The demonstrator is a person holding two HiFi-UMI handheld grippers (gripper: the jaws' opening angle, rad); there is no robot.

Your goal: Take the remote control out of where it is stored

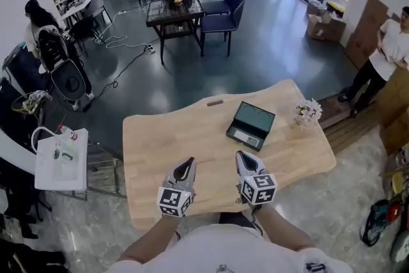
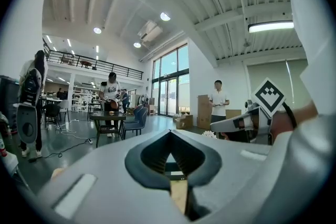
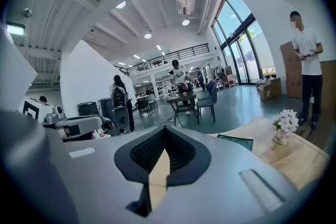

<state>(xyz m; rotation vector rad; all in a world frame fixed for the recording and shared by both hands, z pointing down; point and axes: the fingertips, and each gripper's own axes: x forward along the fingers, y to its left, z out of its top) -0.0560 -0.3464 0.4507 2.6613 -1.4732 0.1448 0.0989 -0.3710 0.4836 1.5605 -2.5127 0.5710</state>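
Holds left gripper (image 1: 190,163) and right gripper (image 1: 241,155) side by side above the wooden table (image 1: 160,137), each with jaws pressed together on nothing. Finds the open dark case (image 1: 250,125) ahead of the right gripper, apart from it — cannot make out the remote control inside.

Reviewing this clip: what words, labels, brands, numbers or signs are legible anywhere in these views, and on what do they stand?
No text can be read in any view.
Pale strip on the dark box: too small to read.
Marker cubes: black-and-white square patterns only, no letters or digits.
Cardboard boxes by the windows: no print legible.
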